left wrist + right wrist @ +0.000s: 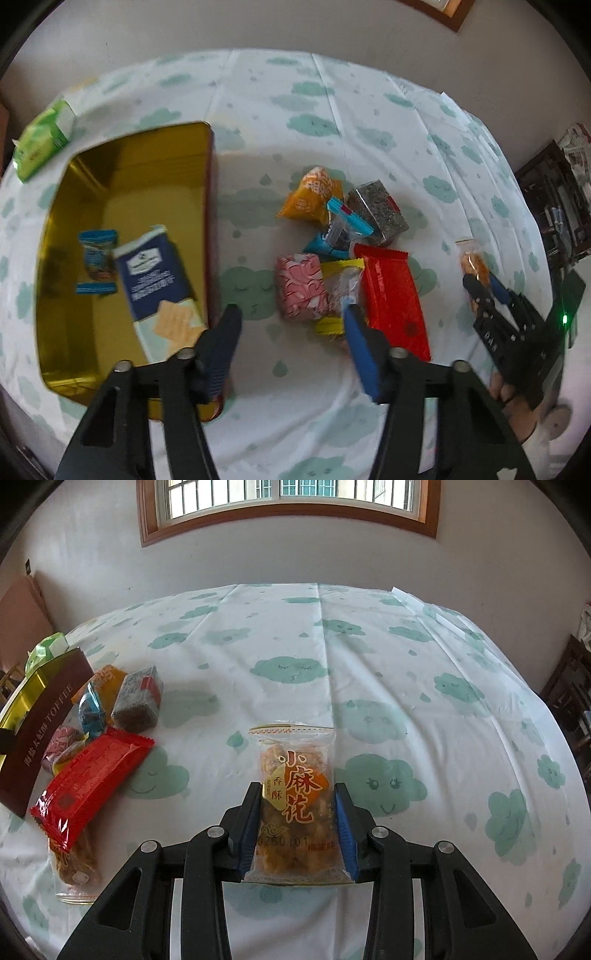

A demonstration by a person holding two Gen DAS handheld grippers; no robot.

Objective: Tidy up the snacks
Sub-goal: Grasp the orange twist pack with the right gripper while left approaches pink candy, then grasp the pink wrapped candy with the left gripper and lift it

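Note:
My left gripper [291, 314] hangs open over the cloth, its tips just short of a pink packet [301, 269], gripping nothing. To its left stands a gold tin [125, 166] holding a blue-and-white cracker packet [155, 280] and a small blue packet [98, 258]. The loose pile also has a red packet [395, 295], a yellow-edged packet [340, 266], an orange packet [314, 195], a blue one [347, 221] and a grey speckled block [380, 210]. My right gripper [297, 790] is shut on a clear packet of fried twists [295, 775], held above the cloth right of the pile.
A green box [44, 140] sits behind the tin at the table's far left. In the right wrist view another clear snack packet [75, 867] lies under the red packet [92, 779]. The cloud-print tablecloth [369, 664] stretches right and back. Dark furniture [561, 206] stands past the right edge.

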